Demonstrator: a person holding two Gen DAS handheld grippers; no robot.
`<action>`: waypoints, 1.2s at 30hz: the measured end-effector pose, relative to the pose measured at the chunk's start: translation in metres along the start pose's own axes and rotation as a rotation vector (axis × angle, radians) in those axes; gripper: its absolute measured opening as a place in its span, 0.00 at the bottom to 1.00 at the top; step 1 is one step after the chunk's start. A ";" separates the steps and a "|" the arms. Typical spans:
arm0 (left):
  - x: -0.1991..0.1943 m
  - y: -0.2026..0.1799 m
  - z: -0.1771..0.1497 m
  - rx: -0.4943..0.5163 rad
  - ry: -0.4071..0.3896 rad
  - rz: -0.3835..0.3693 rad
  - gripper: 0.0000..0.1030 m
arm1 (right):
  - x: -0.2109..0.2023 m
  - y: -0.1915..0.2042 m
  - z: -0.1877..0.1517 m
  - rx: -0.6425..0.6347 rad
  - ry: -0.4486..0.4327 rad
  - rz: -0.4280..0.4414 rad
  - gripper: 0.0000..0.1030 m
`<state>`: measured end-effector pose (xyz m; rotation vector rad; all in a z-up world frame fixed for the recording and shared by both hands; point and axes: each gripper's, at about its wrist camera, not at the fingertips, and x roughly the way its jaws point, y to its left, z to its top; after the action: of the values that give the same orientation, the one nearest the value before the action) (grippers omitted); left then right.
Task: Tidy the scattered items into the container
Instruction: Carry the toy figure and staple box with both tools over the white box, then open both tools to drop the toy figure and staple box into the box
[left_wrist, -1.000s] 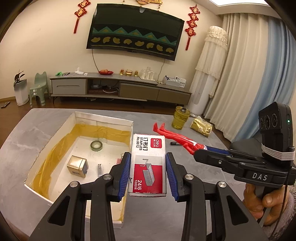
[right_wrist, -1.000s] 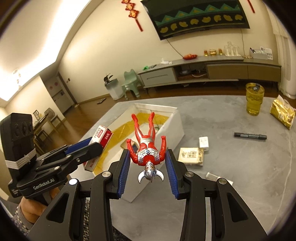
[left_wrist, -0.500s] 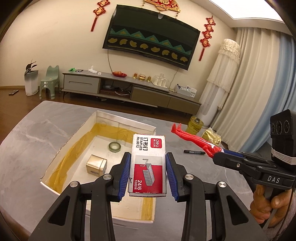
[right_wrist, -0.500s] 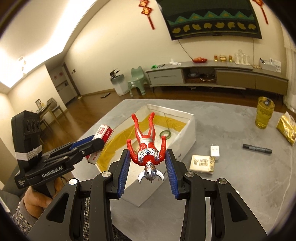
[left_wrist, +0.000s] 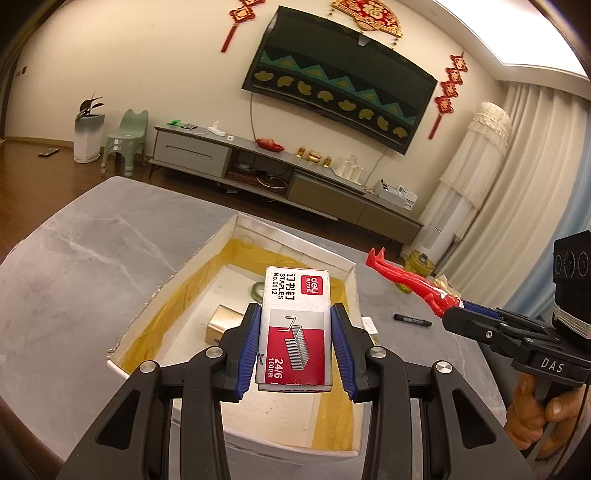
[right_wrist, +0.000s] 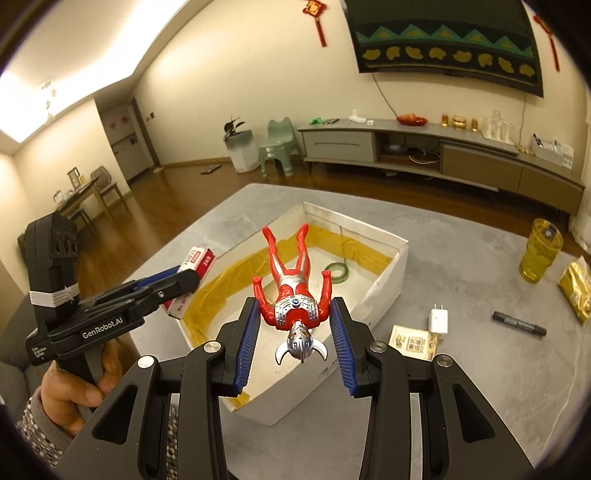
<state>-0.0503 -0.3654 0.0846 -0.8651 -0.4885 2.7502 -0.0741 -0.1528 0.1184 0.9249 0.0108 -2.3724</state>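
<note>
My left gripper (left_wrist: 294, 345) is shut on a red and white staple box (left_wrist: 295, 325), held above the open white container (left_wrist: 295, 240) lined with yellow tape. Inside the container lie a gold cube (left_wrist: 225, 320) and a green tape ring (left_wrist: 257, 290). My right gripper (right_wrist: 294, 341) is shut on a red and silver toy figure (right_wrist: 294, 284), head towards me, hanging over the container's near end (right_wrist: 388, 291). In the right wrist view the left gripper (right_wrist: 184, 277) with the staple box (right_wrist: 195, 271) sits at the container's left side. The right gripper (left_wrist: 454, 312) holds the figure (left_wrist: 410, 282) in the left wrist view.
On the grey table right of the container lie a black marker (right_wrist: 519, 323), a white plug (right_wrist: 438, 321), a tan card (right_wrist: 412, 341), a gold pouch (right_wrist: 578, 291) and a yellow glass jar (right_wrist: 541, 251). A TV cabinet (left_wrist: 288, 181) stands beyond the table.
Both grippers have risen and pulled back with their loads, so the container looks smaller and farther below. Their grips have not changed.
</note>
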 end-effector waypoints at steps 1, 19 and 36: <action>0.001 0.003 0.000 -0.005 0.000 0.002 0.38 | 0.004 0.002 0.002 -0.008 0.006 -0.003 0.39; 0.040 -0.017 -0.016 0.115 0.120 -0.090 0.38 | 0.095 0.015 0.037 -0.081 0.132 -0.019 0.39; 0.067 -0.004 -0.026 0.057 0.208 -0.110 0.38 | 0.181 0.000 0.067 -0.026 0.274 0.016 0.39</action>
<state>-0.0882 -0.3353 0.0316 -1.0616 -0.4029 2.5270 -0.2212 -0.2612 0.0569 1.2255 0.1400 -2.2085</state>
